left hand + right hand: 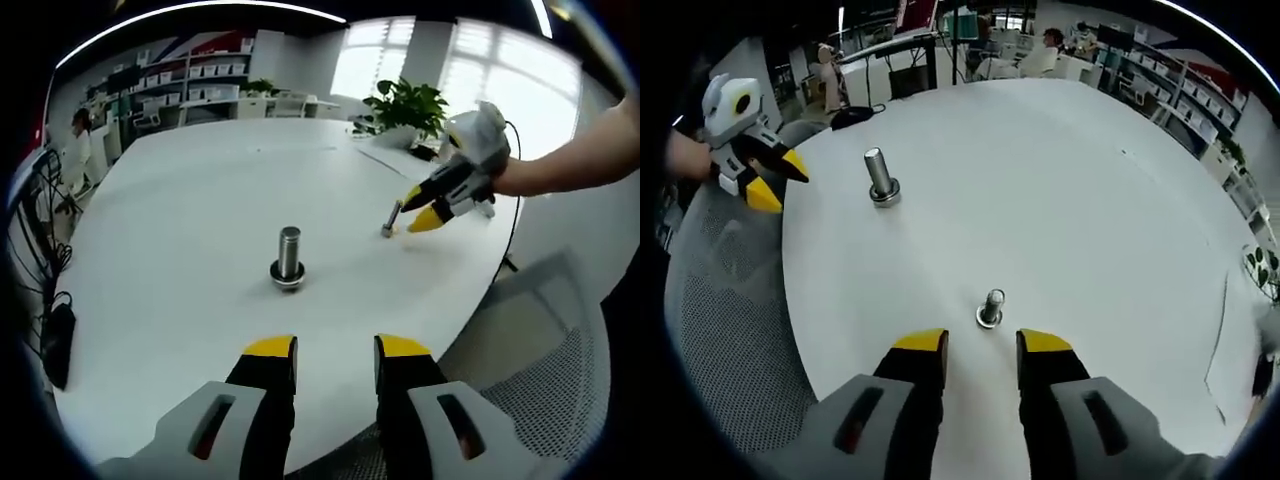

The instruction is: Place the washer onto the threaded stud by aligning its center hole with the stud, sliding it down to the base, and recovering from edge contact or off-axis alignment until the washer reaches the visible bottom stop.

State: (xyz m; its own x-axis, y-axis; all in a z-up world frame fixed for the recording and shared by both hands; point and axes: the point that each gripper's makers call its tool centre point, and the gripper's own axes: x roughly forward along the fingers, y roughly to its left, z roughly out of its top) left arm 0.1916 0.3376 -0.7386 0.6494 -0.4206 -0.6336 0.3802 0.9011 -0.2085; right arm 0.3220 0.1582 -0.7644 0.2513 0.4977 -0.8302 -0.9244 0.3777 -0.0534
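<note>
Yellow-tipped fingers of the left gripper point(335, 350) up close at the bottom of the left gripper view, parted with a clear gap and holding nothing. Past them, big threaded stud point(289, 254) standing upright on the white desk point(180, 220), with what looks like a washer point(287, 279) ringing its base, though can't tell for sure it's a separate piece. Loads of bare desk all around it, edges well away.

Same deal in the right gripper view: right gripper point(982, 345) fingers apart, empty, hovering just short of a smaller upright stud point(991, 308). Seen from the other side, right gripper point(415, 208) tips sit just beside that small stud point(390, 220), not clearly touching. Small stud fairly near the desk's curved edge, mesh chair point(730, 330) just beyond. Bigger stud point(880, 177) well apart, toward the left gripper point(775, 180).

No readable brands or writing anywhere, shelves too blurry.
</note>
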